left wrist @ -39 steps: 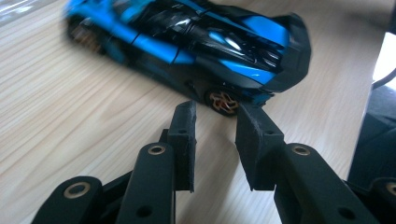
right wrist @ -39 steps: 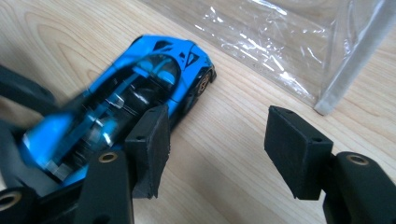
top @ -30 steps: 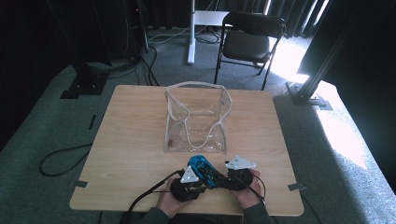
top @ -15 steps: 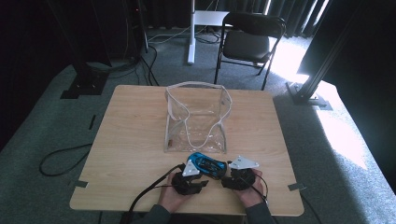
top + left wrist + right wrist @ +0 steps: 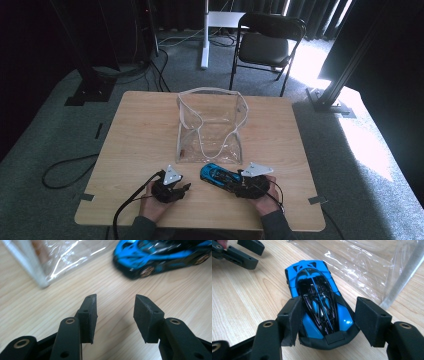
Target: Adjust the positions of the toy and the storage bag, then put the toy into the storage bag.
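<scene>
I see the toy car on the wooden surface, just in front of the clear plastic bag. Right gripper has its fingers apart, straddling the car's rear; one pad looks to be touching, the other is clear of it. Left gripper fingers apart over bare wood. Car's far end is cut off in the left gripper view.

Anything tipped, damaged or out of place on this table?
Nothing stands out. The clear bag stands upright mid-table, open at the top. The blue car sits on its wheels between the open jaws of the right hand-held gripper. The left hand-held gripper is open over bare wood.
</scene>
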`<action>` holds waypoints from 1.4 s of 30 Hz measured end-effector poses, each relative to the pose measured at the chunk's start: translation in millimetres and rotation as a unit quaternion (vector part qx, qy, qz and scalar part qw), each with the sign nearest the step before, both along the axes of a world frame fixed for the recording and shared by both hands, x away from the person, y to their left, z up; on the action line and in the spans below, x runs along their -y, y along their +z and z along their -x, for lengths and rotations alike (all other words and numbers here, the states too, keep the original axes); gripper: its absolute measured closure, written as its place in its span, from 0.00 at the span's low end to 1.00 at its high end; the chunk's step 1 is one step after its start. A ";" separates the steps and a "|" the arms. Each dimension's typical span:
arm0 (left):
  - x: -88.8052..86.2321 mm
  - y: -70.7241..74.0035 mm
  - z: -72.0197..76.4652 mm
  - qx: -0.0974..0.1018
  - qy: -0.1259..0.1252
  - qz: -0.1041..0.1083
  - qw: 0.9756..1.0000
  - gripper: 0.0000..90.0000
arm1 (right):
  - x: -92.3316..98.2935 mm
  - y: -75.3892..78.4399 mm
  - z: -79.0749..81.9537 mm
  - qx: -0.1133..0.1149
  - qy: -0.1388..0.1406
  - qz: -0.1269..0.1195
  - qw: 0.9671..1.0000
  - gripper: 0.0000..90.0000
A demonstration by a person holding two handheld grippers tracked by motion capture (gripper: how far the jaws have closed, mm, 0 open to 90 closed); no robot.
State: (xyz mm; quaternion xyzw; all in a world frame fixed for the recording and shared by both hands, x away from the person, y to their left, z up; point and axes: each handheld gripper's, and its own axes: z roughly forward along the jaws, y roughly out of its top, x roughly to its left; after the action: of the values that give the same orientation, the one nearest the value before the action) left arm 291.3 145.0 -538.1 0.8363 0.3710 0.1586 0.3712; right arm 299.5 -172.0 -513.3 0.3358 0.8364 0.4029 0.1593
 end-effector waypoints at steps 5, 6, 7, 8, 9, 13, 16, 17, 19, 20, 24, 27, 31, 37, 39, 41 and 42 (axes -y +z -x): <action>-4.8 -6.0 -0.3 -0.004 0.008 0.009 1.000 0.60 | 3.2 -3.2 0.3 -0.009 -0.004 0.011 1.000 0.41; -4.6 -6.1 -0.8 -0.004 0.010 0.010 1.000 0.60 | 4.5 -3.6 0.9 -0.009 -0.005 0.009 1.000 0.42; -4.6 -6.1 -1.1 -0.003 0.009 0.009 1.000 0.60 | 5.9 -3.7 1.4 -0.009 -0.006 0.007 1.000 0.42; -4.6 -6.1 -1.3 -0.004 0.009 0.009 1.000 0.59 | 7.0 -3.3 2.1 -0.008 -0.005 0.005 1.000 0.42; -4.7 -6.1 -1.4 -0.004 0.008 0.009 1.000 0.59 | 7.9 -2.7 2.7 -0.005 -0.003 0.002 1.000 0.42; -4.8 -6.1 -1.7 -0.005 0.008 0.010 1.000 0.57 | 8.9 0.5 4.0 0.009 0.016 -0.005 1.000 0.38; -5.0 -6.2 -2.0 -0.006 0.010 0.011 1.000 0.55 | 6.7 1.1 3.9 0.018 0.034 0.001 0.999 0.34; -5.0 -6.1 -2.0 -0.006 0.010 0.010 1.000 0.55 | 5.8 0.9 3.6 0.022 0.041 0.002 0.999 0.33; -5.0 -6.2 -2.1 -0.007 0.009 0.011 1.000 0.55 | 3.8 0.1 3.3 0.023 0.060 0.002 0.998 0.31; -5.1 -6.2 -2.1 -0.007 0.009 0.011 1.000 0.54 | 2.4 -0.5 3.5 0.026 0.066 0.005 0.997 0.31; -4.9 -6.2 -2.0 -0.007 0.008 0.011 1.000 0.54 | -2.0 -4.4 2.9 0.028 0.083 0.019 0.996 0.28; -4.6 -6.3 -1.9 -0.006 0.008 0.010 1.000 0.54 | -3.9 -8.5 0.9 0.028 0.087 0.027 0.995 0.25; -4.4 -6.2 -2.3 -0.006 0.007 0.010 1.000 0.53 | -4.2 -16.2 -3.9 0.021 0.091 0.021 0.995 0.25; -4.1 -6.2 -2.1 -0.006 0.008 0.009 1.000 0.53 | -3.1 -16.3 -5.1 0.042 0.076 0.027 0.996 0.23; -4.1 -6.2 -2.1 -0.005 0.007 0.008 1.000 0.53 | 1.4 -16.0 -7.5 0.040 0.071 0.018 0.997 0.23; -4.0 -6.2 -2.1 -0.005 0.007 0.007 1.000 0.53 | 4.4 -18.4 -10.3 0.033 0.071 0.020 0.997 0.20; -4.0 -6.2 -2.1 -0.005 0.007 0.008 1.000 0.53 | 4.7 -20.6 -11.7 0.023 0.071 0.023 0.997 0.19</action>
State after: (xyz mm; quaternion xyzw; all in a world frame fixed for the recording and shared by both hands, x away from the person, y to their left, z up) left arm 293.4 148.9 -544.3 0.8315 0.3802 0.1541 0.3745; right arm 311.3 -176.7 -533.9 0.2624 0.8633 0.4012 0.1577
